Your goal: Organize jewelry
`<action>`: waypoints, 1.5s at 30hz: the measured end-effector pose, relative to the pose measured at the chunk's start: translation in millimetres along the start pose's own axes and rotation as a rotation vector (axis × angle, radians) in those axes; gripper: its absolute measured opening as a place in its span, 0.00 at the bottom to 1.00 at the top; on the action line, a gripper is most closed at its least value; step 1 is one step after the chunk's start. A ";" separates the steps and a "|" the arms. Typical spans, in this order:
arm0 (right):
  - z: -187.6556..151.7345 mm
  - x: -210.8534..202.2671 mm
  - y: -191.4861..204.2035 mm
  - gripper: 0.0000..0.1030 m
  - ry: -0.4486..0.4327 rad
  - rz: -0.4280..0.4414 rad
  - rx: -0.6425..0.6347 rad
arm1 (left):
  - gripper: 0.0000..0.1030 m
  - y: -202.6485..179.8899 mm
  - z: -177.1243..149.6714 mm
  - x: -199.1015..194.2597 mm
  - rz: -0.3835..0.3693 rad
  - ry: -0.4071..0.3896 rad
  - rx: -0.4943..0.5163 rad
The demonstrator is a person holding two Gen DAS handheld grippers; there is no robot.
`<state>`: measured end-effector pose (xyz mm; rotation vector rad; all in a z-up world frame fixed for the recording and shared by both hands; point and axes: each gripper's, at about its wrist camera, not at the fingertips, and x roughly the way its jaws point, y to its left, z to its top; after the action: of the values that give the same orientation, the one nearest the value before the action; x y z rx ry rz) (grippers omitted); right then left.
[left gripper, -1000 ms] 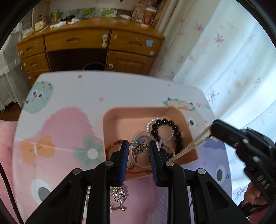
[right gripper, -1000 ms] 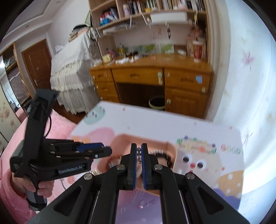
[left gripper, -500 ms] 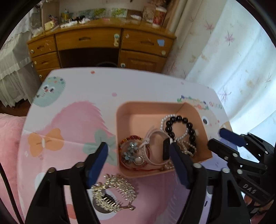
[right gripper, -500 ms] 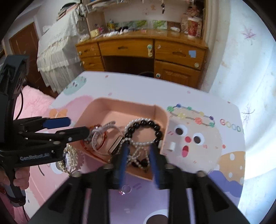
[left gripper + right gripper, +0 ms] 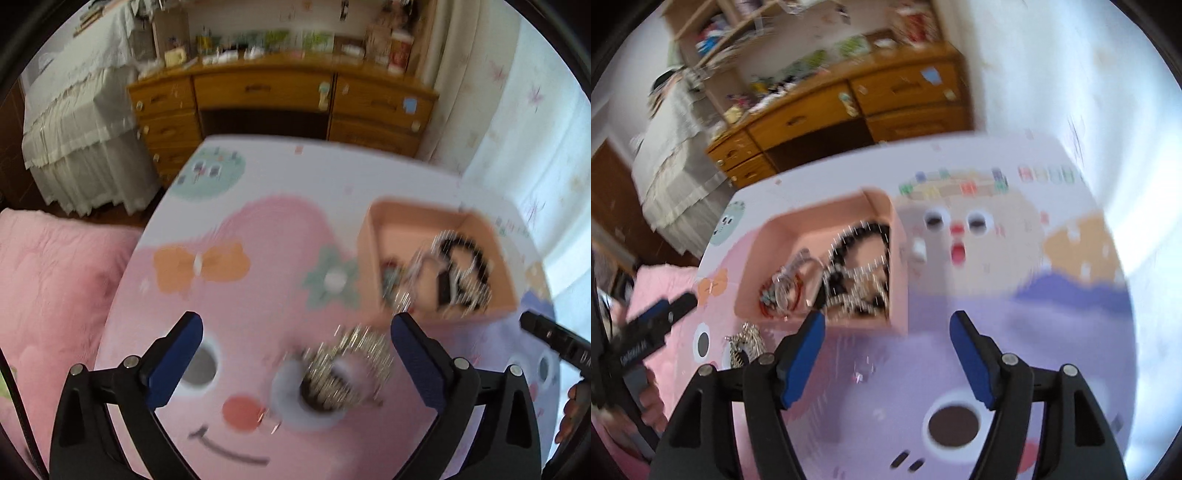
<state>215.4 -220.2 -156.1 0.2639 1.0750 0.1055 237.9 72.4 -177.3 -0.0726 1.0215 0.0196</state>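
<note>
Left wrist view: your left tool (image 5: pixel 295 354) has just been spreading and stands wide apart over the tabletop (image 5: pixel 258 302), with nothing pinched; the silver comb (image 5: pixel 347 369) lies blurred on the tabletop between its blue pads. The box (image 5: pixel 373 258) sits beyond, to the right, holding the black bead bracelet (image 5: pixel 465 254) and other pieces. In the right wrist view, your right tool (image 5: pixel 886 350) has also just been opening, empty, over a small ring (image 5: pixel 862 371) just short of the box.

Both wrist cameras look steeply down, close over the cartoon-print table (image 5: pixel 258 314), sharing the pink box (image 5: pixel 897 295).
</note>
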 end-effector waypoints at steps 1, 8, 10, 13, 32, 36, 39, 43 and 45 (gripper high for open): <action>-4.9 2.0 -1.1 0.68 0.012 -0.002 0.021 | 0.98 1.8 -6.8 0.8 0.008 0.019 0.005; -41.1 9.0 3.7 0.68 0.047 -0.068 0.147 | 0.98 8.6 -58.1 3.4 -0.015 0.098 -0.052; -50.0 11.1 9.0 0.68 0.055 -0.094 0.152 | 0.98 5.4 -71.3 3.4 -0.008 0.085 -0.071; -59.6 11.9 13.9 0.68 0.055 -0.137 0.159 | 0.98 4.1 -84.4 3.0 0.031 0.037 -0.077; -69.8 29.8 40.5 0.50 -0.058 -0.232 -0.019 | 0.60 2.7 -86.5 23.6 0.151 -0.020 -0.061; -61.7 35.1 43.2 0.43 -0.078 -0.235 -0.022 | 0.44 3.2 -87.5 22.2 0.126 -0.026 -0.048; -58.3 38.0 46.1 0.35 -0.082 -0.257 -0.043 | 0.33 1.3 -87.7 21.1 0.094 -0.019 -0.039; -59.6 40.2 51.1 0.26 -0.077 -0.306 -0.095 | 0.30 4.8 -84.7 22.6 0.070 -0.003 -0.055; -60.1 41.2 53.3 0.20 -0.076 -0.308 -0.125 | 0.25 8.3 -84.6 22.4 0.058 -0.001 -0.073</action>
<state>184.4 -150.3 -204.2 -0.0116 1.0176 -0.1125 177.1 74.4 -240.8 -0.1090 1.0217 0.1098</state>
